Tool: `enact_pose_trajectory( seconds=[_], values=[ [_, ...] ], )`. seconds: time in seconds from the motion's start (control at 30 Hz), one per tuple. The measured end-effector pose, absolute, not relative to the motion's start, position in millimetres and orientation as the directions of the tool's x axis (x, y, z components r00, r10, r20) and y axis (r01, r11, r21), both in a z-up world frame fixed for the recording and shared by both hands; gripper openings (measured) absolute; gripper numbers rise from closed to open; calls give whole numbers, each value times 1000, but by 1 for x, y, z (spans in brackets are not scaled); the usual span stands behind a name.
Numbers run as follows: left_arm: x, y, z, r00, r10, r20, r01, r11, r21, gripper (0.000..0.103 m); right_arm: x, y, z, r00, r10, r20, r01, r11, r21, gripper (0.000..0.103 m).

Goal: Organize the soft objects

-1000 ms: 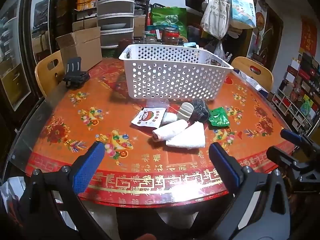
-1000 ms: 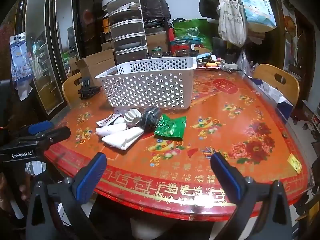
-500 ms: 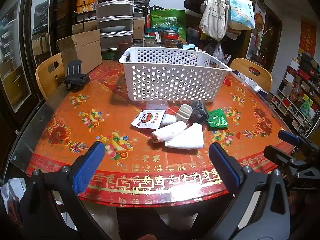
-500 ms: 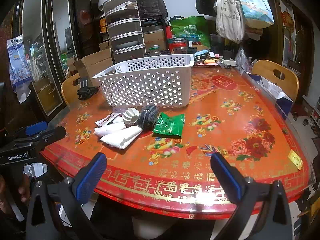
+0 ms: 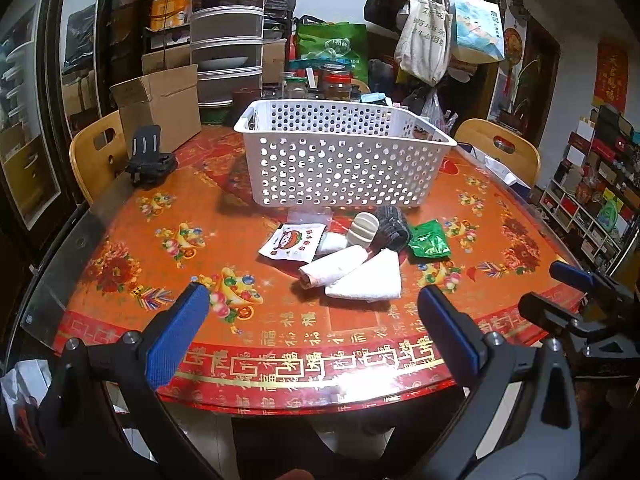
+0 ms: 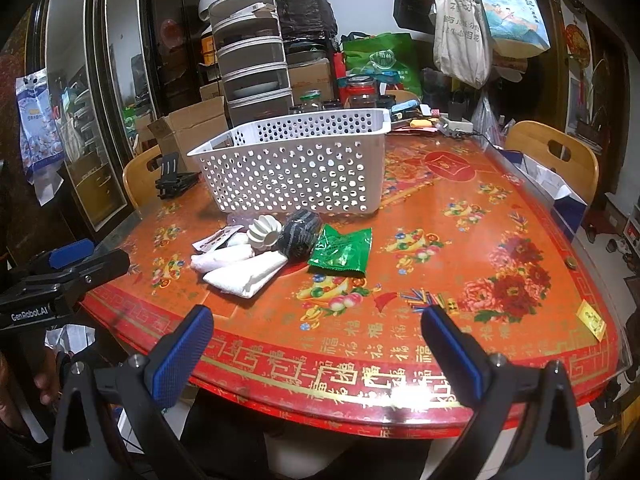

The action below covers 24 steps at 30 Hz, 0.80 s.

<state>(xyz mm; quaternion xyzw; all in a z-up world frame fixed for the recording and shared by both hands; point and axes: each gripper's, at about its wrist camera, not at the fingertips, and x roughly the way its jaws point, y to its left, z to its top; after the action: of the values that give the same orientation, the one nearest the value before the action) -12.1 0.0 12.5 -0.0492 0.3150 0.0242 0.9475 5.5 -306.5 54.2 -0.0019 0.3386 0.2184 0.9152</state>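
Left wrist view is filled mostly by a red, flower-patterned table [image 5: 160, 240], above whose near edge both grippers are held. A white perforated basket [image 5: 340, 168] is set toward the far middle of the table, and nothing can be made out inside it through the holes. Wooden chairs [image 5: 94, 156] are seen at the far left and far right edges, and a cardboard box [image 5: 160, 100] is stood behind the far left edge. A black stand [image 5: 148, 160] is placed near the far left edge, well apart from the basket.

Between the basket and the near edge a cluster of soft things is gathered: a folded white towel [image 5: 366, 280] nearest, a rolled white cloth [image 5: 334, 266] touching it on the left, a dark knitted bundle [image 5: 394, 222] and a ribbed cream piece [image 5: 364, 230] just in front of the basket wall. A printed snack packet [image 5: 292, 242] is laid at the cluster's left, a green packet [image 6: 340, 254] at its right.

The left gripper [image 5: 312, 328] is spread wide with nothing between its fingers; the right gripper [image 6: 316, 344] is likewise spread and empty.
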Motion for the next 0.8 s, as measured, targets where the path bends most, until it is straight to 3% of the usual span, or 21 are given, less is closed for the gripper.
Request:
enact_pose_trajectory(
  seconds=[0.8],
  values=[
    [-12, 0, 13, 800, 10, -600, -73, 994, -81, 103, 5, -305, 53, 673, 400, -623, -405, 903, 143, 103]
  ],
)
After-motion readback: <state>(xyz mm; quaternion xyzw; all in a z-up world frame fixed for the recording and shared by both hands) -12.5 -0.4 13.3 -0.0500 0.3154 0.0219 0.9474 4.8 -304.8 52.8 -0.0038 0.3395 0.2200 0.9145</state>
